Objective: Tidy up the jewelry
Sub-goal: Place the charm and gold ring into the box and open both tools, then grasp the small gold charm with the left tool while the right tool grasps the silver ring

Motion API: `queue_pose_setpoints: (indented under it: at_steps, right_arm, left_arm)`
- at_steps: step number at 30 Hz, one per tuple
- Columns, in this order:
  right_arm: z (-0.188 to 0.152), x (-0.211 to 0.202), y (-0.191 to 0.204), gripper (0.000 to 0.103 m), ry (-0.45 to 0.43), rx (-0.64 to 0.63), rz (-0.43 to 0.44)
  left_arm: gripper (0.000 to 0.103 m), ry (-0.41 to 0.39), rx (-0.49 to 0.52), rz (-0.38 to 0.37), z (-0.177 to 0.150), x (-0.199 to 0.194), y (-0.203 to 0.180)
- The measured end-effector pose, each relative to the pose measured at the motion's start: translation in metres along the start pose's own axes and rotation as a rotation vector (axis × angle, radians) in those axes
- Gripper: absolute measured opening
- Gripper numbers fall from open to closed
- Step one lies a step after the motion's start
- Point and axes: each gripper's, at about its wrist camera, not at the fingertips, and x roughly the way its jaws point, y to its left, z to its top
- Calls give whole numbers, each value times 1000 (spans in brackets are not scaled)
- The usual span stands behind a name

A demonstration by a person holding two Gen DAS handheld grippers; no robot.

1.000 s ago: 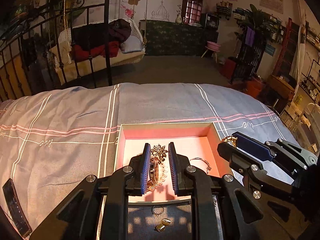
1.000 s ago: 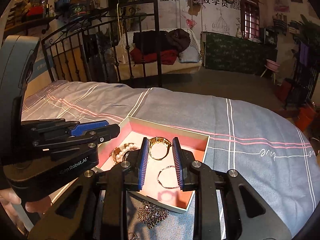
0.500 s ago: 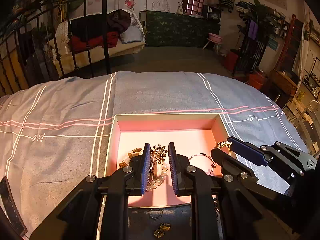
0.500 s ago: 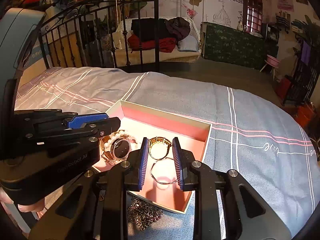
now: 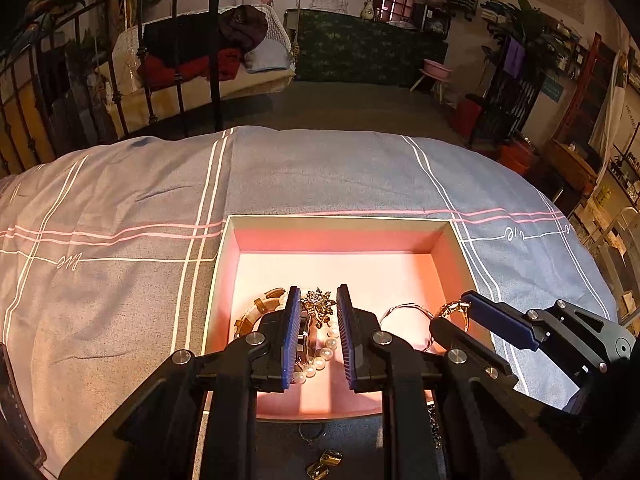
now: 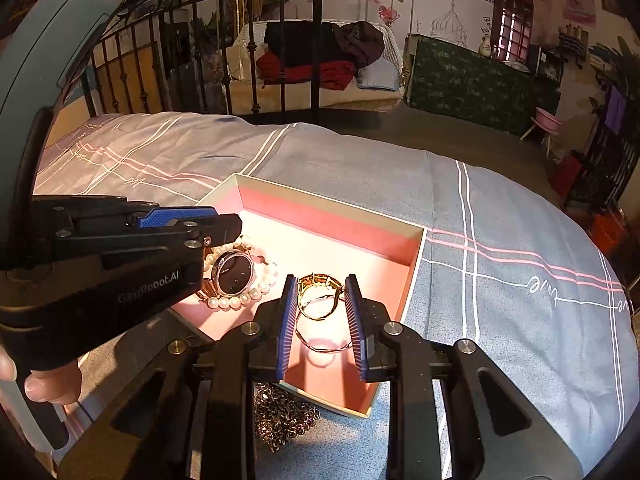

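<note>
A pink-lined box (image 5: 340, 236) (image 6: 328, 216) lies on the bed. In it are a pearl bracelet (image 5: 326, 354) (image 6: 240, 300), a dark-faced watch (image 6: 234, 272), a gold brooch (image 5: 318, 304), an amber bangle (image 5: 256, 308), a thin wire bangle (image 5: 404, 312) (image 6: 324, 344) and a gold bracelet (image 6: 318, 294). My left gripper (image 5: 318, 312) hovers open over the watch and pearls, gripping nothing. My right gripper (image 6: 320, 300) hovers open over the gold bracelet and wire bangle. Each gripper shows in the other's view, the right (image 5: 500, 324) and the left (image 6: 188, 224).
A dark chain necklace (image 6: 284, 412) lies on the bedspread by the box's near edge. A small ring (image 5: 312, 434) and gold earrings (image 5: 324, 462) lie in front of the box. A black iron bed rail (image 6: 248, 60) stands behind. A dark phone-like object (image 5: 16, 412) lies left.
Both grippers pulled back and rose slightly over the box. The left gripper moved off the watch and pearls, which lie in the box. The jaw gaps look unchanged.
</note>
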Motion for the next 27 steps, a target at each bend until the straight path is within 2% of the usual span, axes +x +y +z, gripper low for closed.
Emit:
queue_pose_setpoints:
  at_steps: [14, 15, 16, 17, 18, 20, 27]
  right_arm:
    - [-8, 0, 5, 25, 30, -23, -2]
    - [-9, 0, 5, 26, 31, -25, -5]
    - [-9, -1, 6, 26, 33, -29, -7]
    - [-10, -1, 5, 34, 38, -32, -9]
    - [-10, -1, 5, 51, 39, -30, -12]
    - [-11, -6, 5, 67, 19, -31, -30]
    - [-5, -33, -5, 67, -52, 0, -43]
  left_arm:
    - [19, 17, -14, -1, 5, 3, 0]
    - [23, 22, -15, -4, 5, 3, 1]
    - [42, 29, -21, -3, 5, 3, 1]
    - [62, 29, -35, 2, 6, 2, 3]
    - [67, 16, -53, 3, 6, -1, 5]
    - [72, 0, -74, -6, 7, -8, 7]
    - [74, -91, -48, -10, 9, -46, 6]
